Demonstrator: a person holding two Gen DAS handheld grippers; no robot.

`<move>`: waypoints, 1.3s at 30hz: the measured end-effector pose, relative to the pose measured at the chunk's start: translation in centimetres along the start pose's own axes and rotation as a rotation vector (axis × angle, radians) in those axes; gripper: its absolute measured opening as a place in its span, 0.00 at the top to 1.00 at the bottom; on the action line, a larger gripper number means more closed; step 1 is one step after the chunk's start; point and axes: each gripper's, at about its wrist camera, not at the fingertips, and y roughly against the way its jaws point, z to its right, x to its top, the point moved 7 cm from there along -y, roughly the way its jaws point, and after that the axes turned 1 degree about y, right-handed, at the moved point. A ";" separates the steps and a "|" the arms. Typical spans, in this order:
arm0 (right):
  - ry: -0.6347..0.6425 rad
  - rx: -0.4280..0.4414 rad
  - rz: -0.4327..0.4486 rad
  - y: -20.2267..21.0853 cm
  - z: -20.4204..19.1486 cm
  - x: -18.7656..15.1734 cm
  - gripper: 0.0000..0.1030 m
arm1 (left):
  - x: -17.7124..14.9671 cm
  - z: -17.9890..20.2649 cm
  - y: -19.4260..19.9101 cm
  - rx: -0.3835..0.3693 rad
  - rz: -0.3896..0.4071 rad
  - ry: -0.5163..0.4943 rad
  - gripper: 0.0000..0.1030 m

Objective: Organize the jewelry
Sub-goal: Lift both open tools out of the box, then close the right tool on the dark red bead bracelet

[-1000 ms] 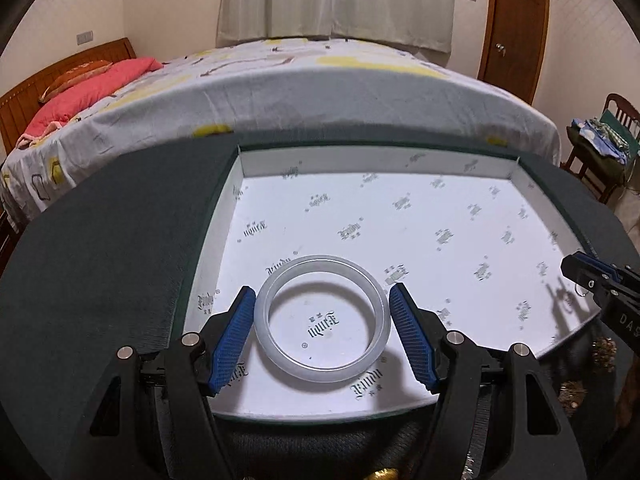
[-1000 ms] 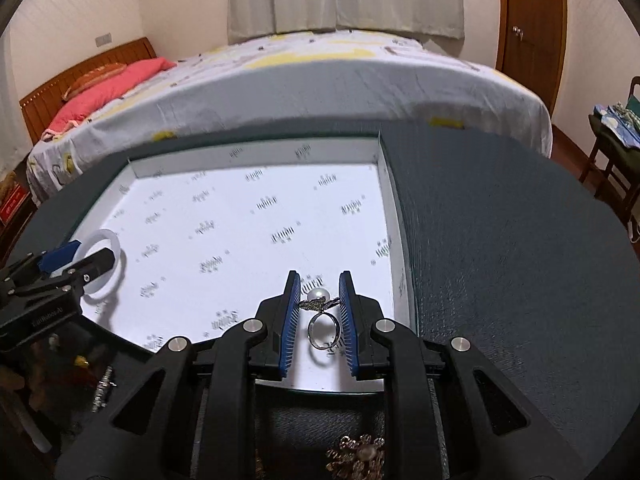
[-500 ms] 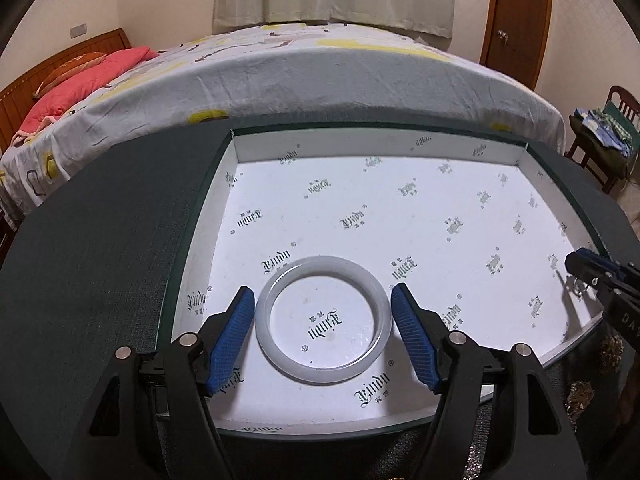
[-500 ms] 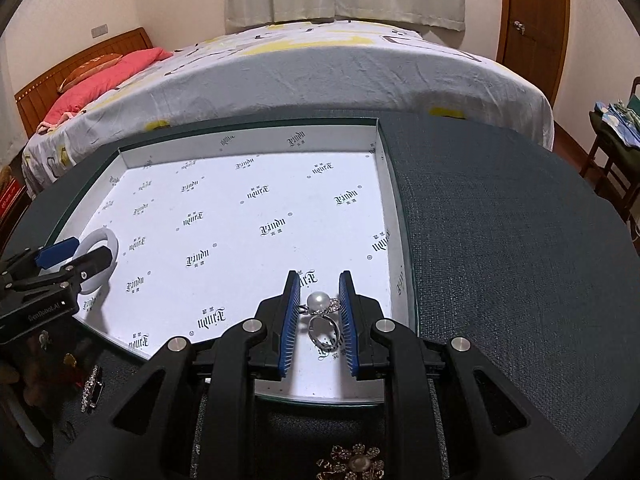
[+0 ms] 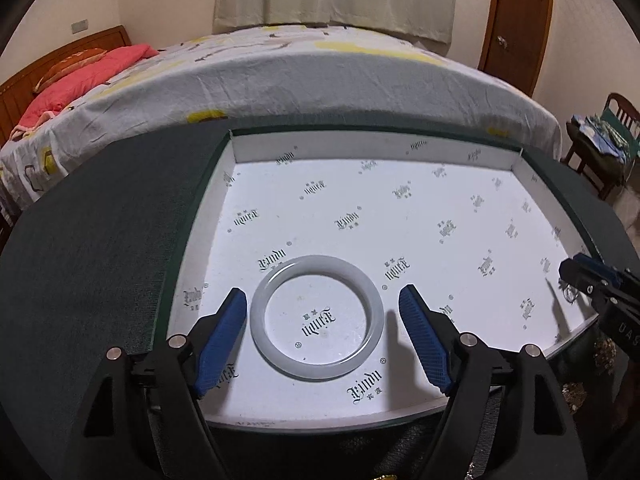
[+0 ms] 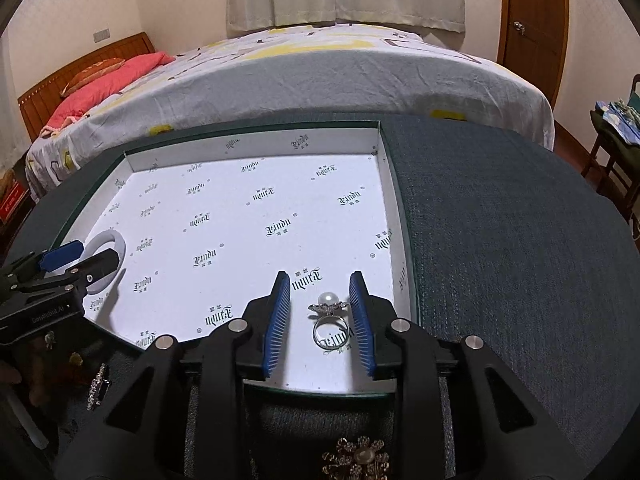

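Note:
A white bangle (image 5: 317, 317) lies flat on the floor of the shallow white-lined box (image 5: 376, 148), near its front left. My left gripper (image 5: 322, 332) is open around it, fingers clear of it on both sides. The bangle also shows in the right wrist view (image 6: 110, 249) behind the left gripper. A silver pearl ring (image 6: 330, 322) lies on the box floor (image 6: 256, 148) near the front right corner. My right gripper (image 6: 320, 320) is open, the ring loose between its blue pads, close to the right one.
The box sits on a dark grey cloth-covered table (image 6: 520, 240). A gold flower brooch (image 6: 360, 458) and a rhinestone piece (image 6: 98, 386) lie on the cloth in front of the box. A bed (image 5: 280, 72) stands beyond the table, a chair (image 5: 600, 140) to the right.
My right gripper has opened and let go of the pearl ring, which now lies on the box floor. My left gripper has spread slightly wider and drawn back from the bangle.

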 end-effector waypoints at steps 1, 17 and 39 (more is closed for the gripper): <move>-0.002 0.001 0.005 0.3 0.0 0.0 0.70 | 0.0 0.1 0.2 0.003 0.005 0.001 0.26; 0.020 0.036 0.097 8.9 -2.3 -3.7 0.70 | -2.3 0.9 9.7 0.077 0.210 0.000 0.26; 0.120 0.123 0.074 13.7 -8.8 -13.1 0.57 | -13.1 -1.1 15.7 0.187 0.158 0.029 0.26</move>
